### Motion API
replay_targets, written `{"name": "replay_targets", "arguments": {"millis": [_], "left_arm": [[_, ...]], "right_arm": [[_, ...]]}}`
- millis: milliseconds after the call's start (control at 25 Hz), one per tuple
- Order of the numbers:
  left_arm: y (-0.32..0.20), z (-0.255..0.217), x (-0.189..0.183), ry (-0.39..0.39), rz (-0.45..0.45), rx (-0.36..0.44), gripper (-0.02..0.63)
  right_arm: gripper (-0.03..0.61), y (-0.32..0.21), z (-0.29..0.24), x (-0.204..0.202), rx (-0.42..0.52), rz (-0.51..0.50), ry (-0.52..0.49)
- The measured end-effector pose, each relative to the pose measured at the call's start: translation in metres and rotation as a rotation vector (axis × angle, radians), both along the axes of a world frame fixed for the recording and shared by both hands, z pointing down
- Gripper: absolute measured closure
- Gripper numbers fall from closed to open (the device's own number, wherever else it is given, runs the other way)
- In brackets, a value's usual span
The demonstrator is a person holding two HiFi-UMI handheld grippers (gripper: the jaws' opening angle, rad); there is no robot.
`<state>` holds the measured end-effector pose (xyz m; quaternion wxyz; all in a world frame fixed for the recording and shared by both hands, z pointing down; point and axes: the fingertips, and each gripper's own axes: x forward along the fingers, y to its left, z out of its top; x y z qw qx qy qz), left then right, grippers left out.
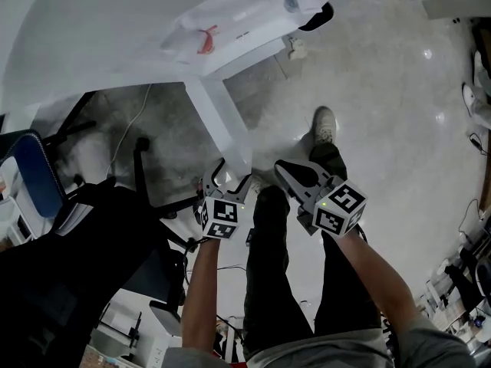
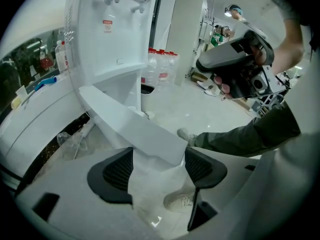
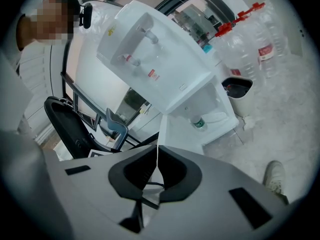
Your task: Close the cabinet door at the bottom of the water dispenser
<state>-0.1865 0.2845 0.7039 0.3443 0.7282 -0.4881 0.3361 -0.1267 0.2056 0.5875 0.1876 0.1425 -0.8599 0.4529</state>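
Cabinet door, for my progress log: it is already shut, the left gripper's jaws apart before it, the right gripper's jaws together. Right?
No: the cabinet door stands open, swung out from the water dispenser; the left gripper view shows it. The left gripper is open, the right gripper shut.

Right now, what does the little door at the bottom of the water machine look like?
The door is a plain white, flat panel that looks like plastic. It is swung wide open from the bottom of the dispenser and sticks out over the floor, joined to the cabinet at its far end. Its near end reaches in between the open jaws of the left tool; whether they touch it cannot be told. From above it shows as a narrow white bar.
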Motion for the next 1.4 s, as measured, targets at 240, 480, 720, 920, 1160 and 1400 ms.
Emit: {"name": "replay_targets", "arguments": {"millis": [240,480,720,920,1160,1400], "left_arm": [[-0.022,0.002,0.019,0.011,-0.091,-0.017,0.296],[-0.051,-0.003,0.039,0.007,-0.199,-0.008,0.295],[-0.081,-0.005,0.055,0.004,-0.315,0.035,0.295],[-0.103,-0.003,0.066,-0.022,-0.322,0.051,0.296],[-0.137,-0.003,0.078,-0.017,-0.320,0.052,0.304],[-0.173,-0.005,0.083,-0.034,-0.341,0.064,0.340]], "right_arm": [[0.566,-0.017,0.006,0.025,-0.014,0.029,0.002],[0.566,-0.039,0.005,0.050,-0.016,0.072,0.005],[0.566,-0.064,0.006,0.071,-0.012,0.095,0.009],[0.566,-0.085,0.011,0.088,-0.013,0.117,0.020],[0.566,-0.108,0.013,0.102,-0.017,0.140,0.023],[0.566,-0.131,0.011,0.119,-0.020,0.161,0.024]]}}
